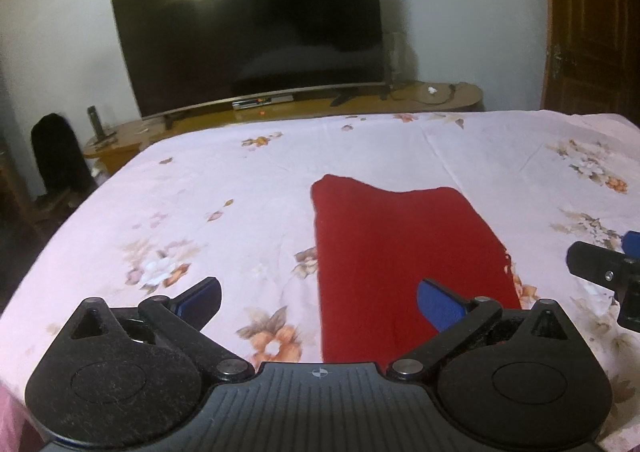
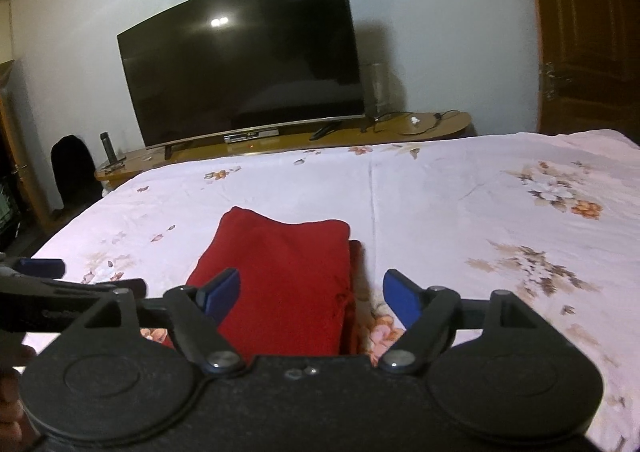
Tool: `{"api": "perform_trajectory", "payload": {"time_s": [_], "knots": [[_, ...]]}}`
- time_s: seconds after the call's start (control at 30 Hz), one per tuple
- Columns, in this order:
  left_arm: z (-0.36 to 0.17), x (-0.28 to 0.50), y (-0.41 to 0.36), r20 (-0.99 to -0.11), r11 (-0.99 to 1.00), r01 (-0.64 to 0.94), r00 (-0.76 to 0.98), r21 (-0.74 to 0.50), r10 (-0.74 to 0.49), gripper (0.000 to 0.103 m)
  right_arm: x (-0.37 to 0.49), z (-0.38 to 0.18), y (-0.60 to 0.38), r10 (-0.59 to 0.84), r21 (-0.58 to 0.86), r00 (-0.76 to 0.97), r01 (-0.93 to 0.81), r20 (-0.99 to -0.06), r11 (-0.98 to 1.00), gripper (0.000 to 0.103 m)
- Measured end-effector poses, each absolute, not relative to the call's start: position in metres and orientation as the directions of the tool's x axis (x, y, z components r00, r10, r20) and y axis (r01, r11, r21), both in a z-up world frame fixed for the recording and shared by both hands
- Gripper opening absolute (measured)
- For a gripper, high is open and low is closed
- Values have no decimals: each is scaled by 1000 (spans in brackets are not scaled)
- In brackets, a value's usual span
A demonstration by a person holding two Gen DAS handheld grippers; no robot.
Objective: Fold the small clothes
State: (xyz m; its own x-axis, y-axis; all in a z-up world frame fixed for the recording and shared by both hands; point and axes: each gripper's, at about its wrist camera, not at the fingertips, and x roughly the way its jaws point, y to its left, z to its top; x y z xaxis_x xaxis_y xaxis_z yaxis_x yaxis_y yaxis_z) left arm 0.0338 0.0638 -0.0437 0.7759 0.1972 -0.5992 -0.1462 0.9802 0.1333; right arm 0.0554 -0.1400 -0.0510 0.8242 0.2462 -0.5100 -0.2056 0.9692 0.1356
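A red cloth [image 1: 400, 252] lies folded into a long strip on the floral bedsheet [image 1: 200, 211]. It also shows in the right wrist view [image 2: 280, 276], with a second layer peeking out along its right edge. My left gripper [image 1: 320, 302] is open and empty, held above the cloth's near left edge. My right gripper [image 2: 312, 296] is open and empty above the cloth's near right edge. The right gripper shows at the right edge of the left wrist view [image 1: 612, 264], and the left gripper at the left edge of the right wrist view [image 2: 40, 280].
A large dark TV [image 1: 248, 31] stands on a low wooden stand [image 1: 280, 115] beyond the bed's far edge. A wooden door [image 1: 592, 23] is at the right. A dark object [image 1: 56, 151] sits on the floor at the left.
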Motion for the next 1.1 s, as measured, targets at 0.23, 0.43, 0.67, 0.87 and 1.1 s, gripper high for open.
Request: {"api": "perform_trajectory", "payload": {"time_s": [0.23, 0.43, 0.67, 0.87, 1.1], "knots": [[-21, -4, 69, -595, 987, -141, 788, 75, 158, 103, 17, -35, -138, 201, 112, 844, -168, -498, 979, 90], [-5, -23, 67, -586, 992, -110, 801, 56, 122, 103, -7, -23, -138, 180, 104, 863, -148, -473, 984, 94], [2, -30, 66, -588, 991, -128, 798, 42, 128, 103, -13, -18, -144, 166, 115, 865, -127, -473, 985, 95], [5, -36, 58, -583, 987, -154, 798, 48, 153, 103, -13, -17, -147, 179, 106, 859, -146, -480, 984, 96], [9, -43, 40, -590, 987, -153, 793, 50, 153, 103, -19, -11, -161, 200, 111, 854, -166, -480, 980, 97]]}}
